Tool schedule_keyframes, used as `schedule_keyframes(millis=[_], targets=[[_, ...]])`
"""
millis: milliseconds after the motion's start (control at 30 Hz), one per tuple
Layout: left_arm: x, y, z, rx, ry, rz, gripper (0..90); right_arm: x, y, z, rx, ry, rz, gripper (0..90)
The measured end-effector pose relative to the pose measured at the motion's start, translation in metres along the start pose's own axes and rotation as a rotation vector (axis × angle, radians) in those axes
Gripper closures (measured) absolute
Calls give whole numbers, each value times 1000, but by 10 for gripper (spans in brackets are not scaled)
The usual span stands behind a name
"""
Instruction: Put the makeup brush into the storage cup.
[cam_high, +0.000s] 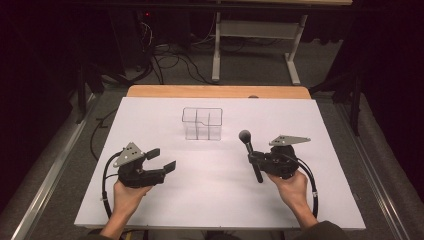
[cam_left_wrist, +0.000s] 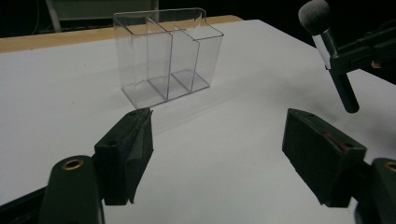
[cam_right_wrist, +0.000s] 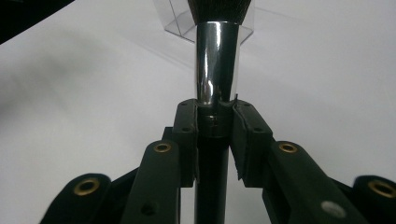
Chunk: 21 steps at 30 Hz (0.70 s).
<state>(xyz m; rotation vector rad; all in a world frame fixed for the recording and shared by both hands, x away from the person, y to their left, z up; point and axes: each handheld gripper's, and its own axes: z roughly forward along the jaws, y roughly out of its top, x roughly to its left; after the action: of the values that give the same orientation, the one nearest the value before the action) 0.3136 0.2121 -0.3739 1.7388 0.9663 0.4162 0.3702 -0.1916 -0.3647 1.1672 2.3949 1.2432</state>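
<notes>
While the high view has the right gripper (cam_high: 254, 159) clamped on a makeup brush (cam_high: 250, 154) above the white counter (cam_high: 165, 210), near the clear organizer (cam_high: 202, 124), carrying is the step, dark room behind. Left gripper view: left gripper (cam_left_wrist: 217, 154) gapes empty. Right gripper view: jaws pinch the handle below the ferrule; next, tip it upright over a compartment.

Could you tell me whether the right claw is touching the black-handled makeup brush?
Touching: the right gripper view shows the right claw clamped on the black-handled makeup brush, both jaws pressed against its handle.
</notes>
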Motion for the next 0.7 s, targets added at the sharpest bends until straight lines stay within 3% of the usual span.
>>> schedule_keyframes(millis=[700], targets=[[0,17,26,21,-42,17,264,7,4,9,-21,30,-33,752]])
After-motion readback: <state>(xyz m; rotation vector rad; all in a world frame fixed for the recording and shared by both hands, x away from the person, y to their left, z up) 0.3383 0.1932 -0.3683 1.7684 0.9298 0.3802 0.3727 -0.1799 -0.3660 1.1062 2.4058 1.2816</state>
